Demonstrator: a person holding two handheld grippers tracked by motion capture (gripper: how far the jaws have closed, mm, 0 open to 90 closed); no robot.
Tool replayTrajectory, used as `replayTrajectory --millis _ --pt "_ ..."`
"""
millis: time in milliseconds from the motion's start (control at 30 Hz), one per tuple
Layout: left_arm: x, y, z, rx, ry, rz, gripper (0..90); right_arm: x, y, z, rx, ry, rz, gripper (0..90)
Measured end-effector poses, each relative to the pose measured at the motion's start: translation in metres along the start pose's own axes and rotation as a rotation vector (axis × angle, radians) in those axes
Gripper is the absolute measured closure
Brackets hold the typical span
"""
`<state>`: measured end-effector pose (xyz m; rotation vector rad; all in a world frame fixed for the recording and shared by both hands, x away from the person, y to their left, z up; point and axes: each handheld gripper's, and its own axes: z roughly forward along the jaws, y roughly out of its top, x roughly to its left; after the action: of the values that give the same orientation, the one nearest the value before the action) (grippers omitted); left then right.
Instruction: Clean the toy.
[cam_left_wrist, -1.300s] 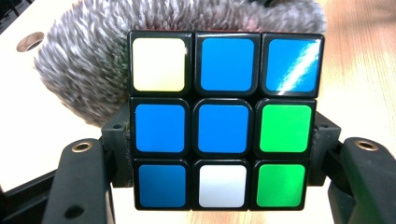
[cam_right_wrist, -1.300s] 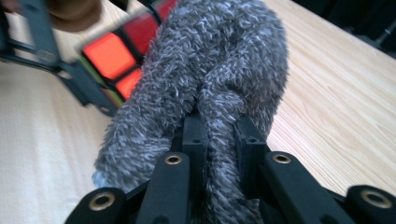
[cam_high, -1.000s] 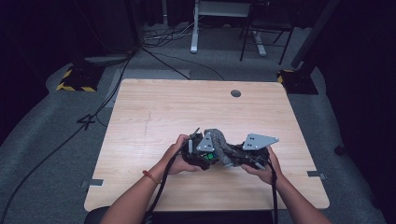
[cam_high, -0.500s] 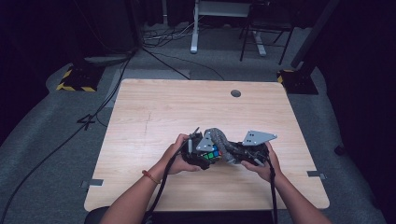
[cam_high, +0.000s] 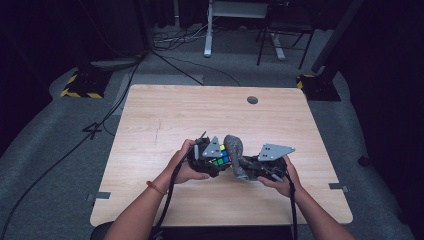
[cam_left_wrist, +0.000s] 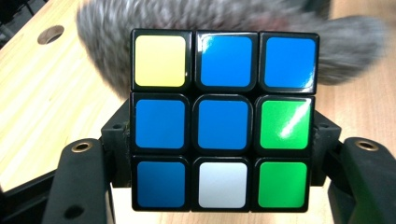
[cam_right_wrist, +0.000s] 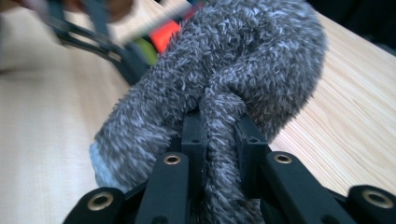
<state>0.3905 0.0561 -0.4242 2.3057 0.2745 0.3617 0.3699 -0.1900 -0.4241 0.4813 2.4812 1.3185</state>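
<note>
Shifted since the earlier frame: grey furry cloth (cam_high: 235, 157), now drawn closer against the cube; both hands otherwise hold position near the table's (cam_high: 165, 115) near edge. Left gripper (cam_high: 212, 159): jaws clamped on the puzzle cube (cam_left_wrist: 224, 120), blue-centred face toward its camera. Cloth: touching the cube's far side, just right of it, long axis running up from the right gripper. Right gripper (cam_high: 256, 169): jaws pinched tight on a cloth fold (cam_right_wrist: 222, 140); nearer hand for wiping.
</note>
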Motion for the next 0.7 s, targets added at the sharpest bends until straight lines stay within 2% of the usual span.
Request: replayTrajectory --millis 67,167,300,433,500,567,700 --pt "-0.003 -0.001 0.005 0.015 -0.009 0.002 33.3 0.004 0.002 -0.001 -0.021 0.023 -0.015 77.3" --pt "-0.007 -0.001 0.013 0.031 -0.022 0.008 33.3 0.009 0.005 -0.002 -0.023 0.006 -0.044 77.3" --pt "-0.017 0.003 0.025 0.053 -0.058 0.029 33.3 0.007 0.006 -0.004 -0.051 0.001 -0.032 77.2" --pt "-0.024 0.007 0.033 0.055 -0.081 0.036 33.3 0.003 0.004 -0.004 -0.030 -0.048 -0.035 77.3" --pt "-0.026 0.009 0.032 0.043 -0.092 0.047 33.3 -0.004 0.001 -0.004 -0.025 -0.062 0.002 77.3" --pt "-0.026 0.011 0.028 0.033 -0.090 0.059 33.3 -0.010 -0.003 -0.004 -0.010 -0.079 0.017 77.4" --pt "-0.021 0.013 0.013 -0.018 -0.075 0.049 33.3 -0.014 -0.006 -0.004 0.012 -0.099 0.013 77.6"
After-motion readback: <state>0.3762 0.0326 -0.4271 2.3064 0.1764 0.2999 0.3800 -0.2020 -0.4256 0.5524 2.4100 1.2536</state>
